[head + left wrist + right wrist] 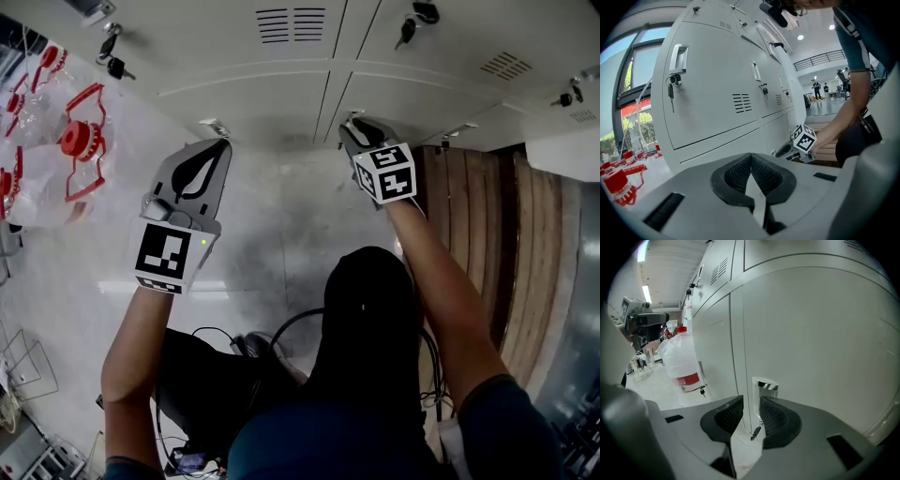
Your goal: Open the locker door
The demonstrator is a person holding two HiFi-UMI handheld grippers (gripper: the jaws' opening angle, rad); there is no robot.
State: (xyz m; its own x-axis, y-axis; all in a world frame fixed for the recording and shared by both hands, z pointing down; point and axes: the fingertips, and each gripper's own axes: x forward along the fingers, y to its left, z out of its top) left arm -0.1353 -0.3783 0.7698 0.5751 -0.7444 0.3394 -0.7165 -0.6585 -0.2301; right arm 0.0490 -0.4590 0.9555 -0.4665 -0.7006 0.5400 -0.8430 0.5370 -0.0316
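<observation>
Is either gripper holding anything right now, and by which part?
Nothing is held: left gripper shut empty; right gripper open, not touching the locker handle.

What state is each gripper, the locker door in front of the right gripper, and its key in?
Left gripper: shut, nothing between its jaws.
Right gripper: open, holding nothing.
Pale grey metal locker door: closed.
Chrome recessed door handle: untouched, ahead of the right gripper's gap.
Small dark key: hanging below the handle.

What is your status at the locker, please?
Left claw shut, empty. Right claw open, lined up on the handle, not gripping. Locker door closed, key hanging below handle. Nothing in the way.
</observation>
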